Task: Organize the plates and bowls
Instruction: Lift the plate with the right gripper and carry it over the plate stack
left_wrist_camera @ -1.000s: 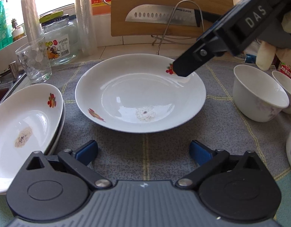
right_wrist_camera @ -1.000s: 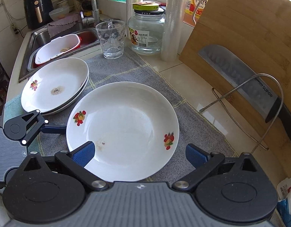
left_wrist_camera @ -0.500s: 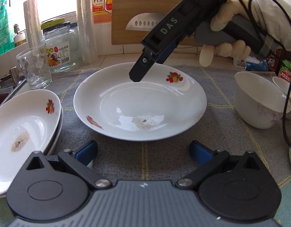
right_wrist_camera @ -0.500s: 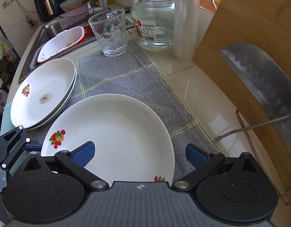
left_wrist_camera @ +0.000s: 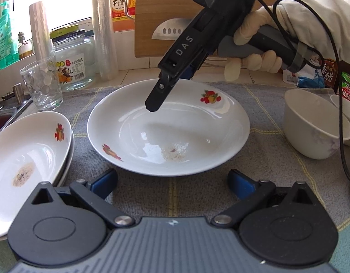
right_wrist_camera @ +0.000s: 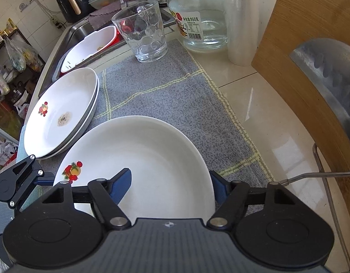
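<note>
Grey checked matting (right_wrist_camera: pixel 175 91) covers the kitchen counter, and on it lies a deep white plate (left_wrist_camera: pixel 170 132), fruit-printed, straight ahead of the left gripper (left_wrist_camera: pixel 172 182). That claw hangs just short of the plate's near rim, its blue pads spread wide with nothing between them.

A second ago the right gripper (right_wrist_camera: pixel 170 182) stood off to the plate's right side with jaws at full spread; since then it has swung round to the far rim and tipped down, and its jaws have just been closing. Now one pad sits inside the plate and the other just outside the rim, so the rim lies between them; whether the pads already press on it I cannot tell.

Left of the left claw stand two stacked plates (left_wrist_camera: pixel 27 159), unmoved.

Only the left view shows the gloved hand (left_wrist_camera: pixel 254 45) on the right claw's handle, and two bowls (left_wrist_camera: pixel 311 125) off to the right. Only the right view shows the sink (right_wrist_camera: pixel 84 36) beyond the stack, with a white dish in it. Both show the drinking glass (right_wrist_camera: pixel 143 36) and the jar (right_wrist_camera: pixel 200 16).
</note>
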Action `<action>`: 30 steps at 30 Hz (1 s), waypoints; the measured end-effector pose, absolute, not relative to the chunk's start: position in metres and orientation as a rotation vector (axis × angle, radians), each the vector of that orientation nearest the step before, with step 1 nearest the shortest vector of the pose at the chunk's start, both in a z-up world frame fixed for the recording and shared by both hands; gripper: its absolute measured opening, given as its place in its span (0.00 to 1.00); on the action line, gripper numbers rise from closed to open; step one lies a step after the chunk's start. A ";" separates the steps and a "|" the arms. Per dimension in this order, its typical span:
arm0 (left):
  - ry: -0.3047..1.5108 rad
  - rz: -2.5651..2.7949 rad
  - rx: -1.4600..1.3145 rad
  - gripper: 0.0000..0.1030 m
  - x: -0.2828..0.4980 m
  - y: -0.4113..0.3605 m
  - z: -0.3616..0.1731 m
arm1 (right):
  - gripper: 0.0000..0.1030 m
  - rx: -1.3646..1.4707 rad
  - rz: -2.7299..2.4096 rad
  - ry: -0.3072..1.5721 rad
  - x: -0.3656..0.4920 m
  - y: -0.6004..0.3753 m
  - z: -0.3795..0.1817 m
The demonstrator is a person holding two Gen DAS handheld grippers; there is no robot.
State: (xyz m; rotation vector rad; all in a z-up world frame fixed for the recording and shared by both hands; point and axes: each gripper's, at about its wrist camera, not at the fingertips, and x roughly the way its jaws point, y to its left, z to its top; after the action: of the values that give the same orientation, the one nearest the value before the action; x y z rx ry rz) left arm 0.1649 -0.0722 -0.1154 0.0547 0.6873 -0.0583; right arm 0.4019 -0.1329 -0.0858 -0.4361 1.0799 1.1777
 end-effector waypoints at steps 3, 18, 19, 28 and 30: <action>0.686 -0.057 0.061 0.99 0.166 -0.073 -0.115 | 0.75 -0.429 1.190 1.089 0.404 -0.133 -0.085; 0.688 -0.034 0.064 0.97 0.173 -0.072 -0.112 | 0.75 -0.397 1.209 1.106 0.409 -0.134 -0.086; 0.688 -0.032 0.059 0.97 0.173 -0.071 -0.112 | 0.75 -0.396 1.208 1.106 0.409 -0.134 -0.085; 0.704 -0.059 0.069 0.97 0.172 -0.071 -0.109 | 0.75 -0.374 1.190 1.122 0.404 -0.141 -0.083; 0.711 -0.071 0.065 0.97 0.170 -0.071 -0.107 | 0.75 -0.365 1.186 1.130 0.403 -0.143 -0.083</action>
State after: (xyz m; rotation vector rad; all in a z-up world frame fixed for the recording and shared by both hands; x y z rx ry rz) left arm 0.1703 -0.0709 -0.1071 0.0648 0.7114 -0.0710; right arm 0.4030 -0.1432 -0.0829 -0.3653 1.1301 1.1859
